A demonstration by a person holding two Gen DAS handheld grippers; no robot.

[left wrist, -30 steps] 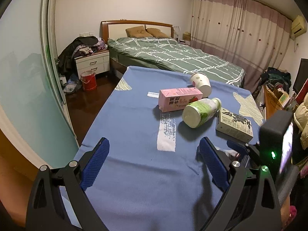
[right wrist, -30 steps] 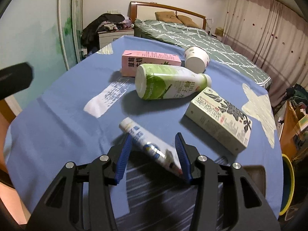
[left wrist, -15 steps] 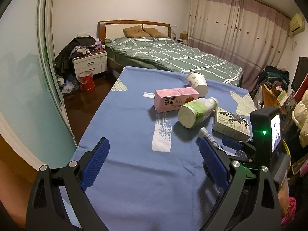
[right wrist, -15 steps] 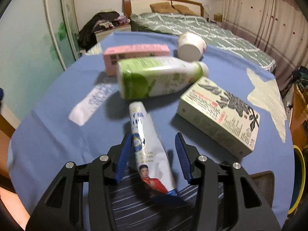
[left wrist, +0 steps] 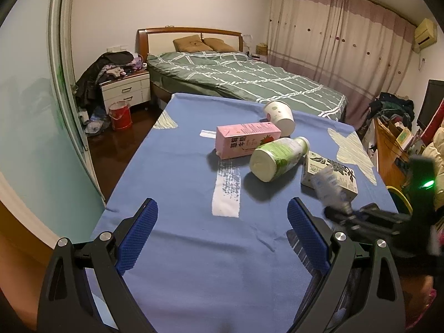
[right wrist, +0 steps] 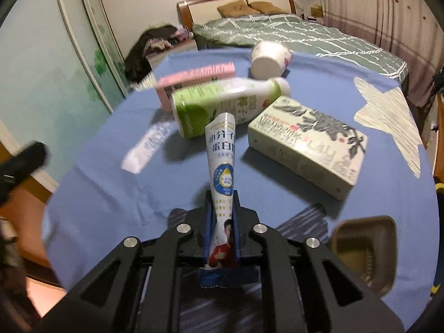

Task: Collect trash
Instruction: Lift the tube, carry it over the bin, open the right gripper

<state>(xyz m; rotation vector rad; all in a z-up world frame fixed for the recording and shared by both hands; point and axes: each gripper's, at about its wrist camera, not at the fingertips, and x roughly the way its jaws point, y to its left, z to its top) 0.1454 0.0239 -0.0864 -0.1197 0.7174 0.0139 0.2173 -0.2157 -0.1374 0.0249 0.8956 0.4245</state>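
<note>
**On the blue table: sachet pinched, four items left**

Over the near right corner of the table (right wrist: pixel 91 194), my right gripper (right wrist: pixel 222 222) is closing on the sachet (right wrist: pixel 222 166). The pads squeeze its lower half flat and the top sticks up and forward past the fingertips. I grip low so the light, floppy pack can't fold out of the jaws. Its tail hangs behind the pads, so I judge the hold secure, though not rigid.

My left gripper (left wrist: pixel 222 236) is spread wide with nothing in it, hovering over bare cloth at the near edge. It sits there to stay clear of the right side's path.

Remaining trash is clustered mid-table:
- bottle (right wrist: pixel 222 102), on its side, just beyond the sachet tip
- pink carton (right wrist: pixel 194 79), lying flat behind the bottle, seemingly touching it
- green carton (right wrist: pixel 308 144), flat, to the right of the bottle
- cup (right wrist: pixel 269 59), tipped over at the far end

A brown tray (right wrist: pixel 363 247) sits at the near right edge. I can't tell if it's the bin or more trash.

Next call: carry the sachet off to the right. No bin is clearly in view. The main risk is the sachet tip clipping the bottle, which would roll.
</note>
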